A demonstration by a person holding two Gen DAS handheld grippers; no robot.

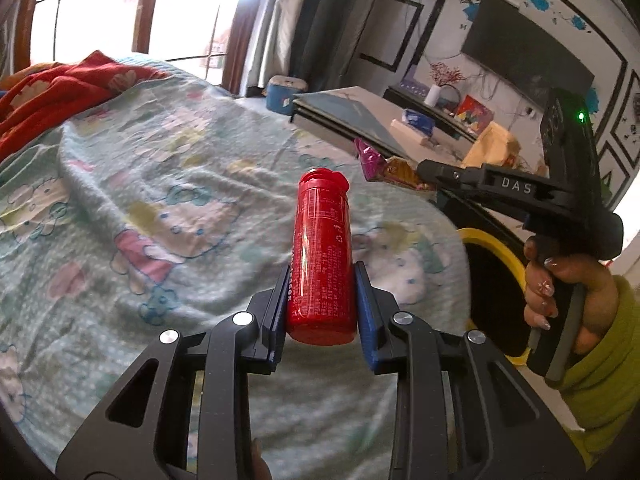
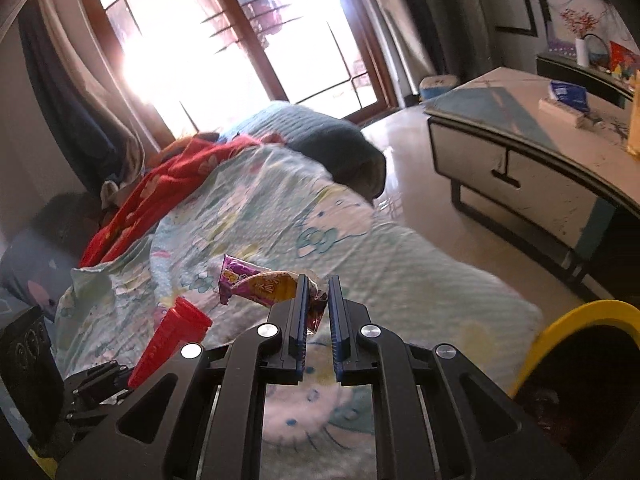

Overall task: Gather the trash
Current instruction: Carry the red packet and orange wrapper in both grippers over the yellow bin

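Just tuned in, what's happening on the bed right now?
A person is clearing trash off the bed with a handheld gripper in each hand. The left gripper is clamped on a red can, held above the cartoon-print bedspread. The right gripper is pinching a purple and yellow snack wrapper. A bin with a yellow rim stands open beside the bed; nothing has been dropped yet.

Strong daylight poured through the window (image 2: 224, 52), which blew out to white glare in both views and washed haze over the curtains (image 2: 80, 92). The bedspread (image 1: 160, 200) was evenly lit but soft with motion blur. Fisheye distortion bent the cabinet (image 2: 540, 168) and darkened the corners.
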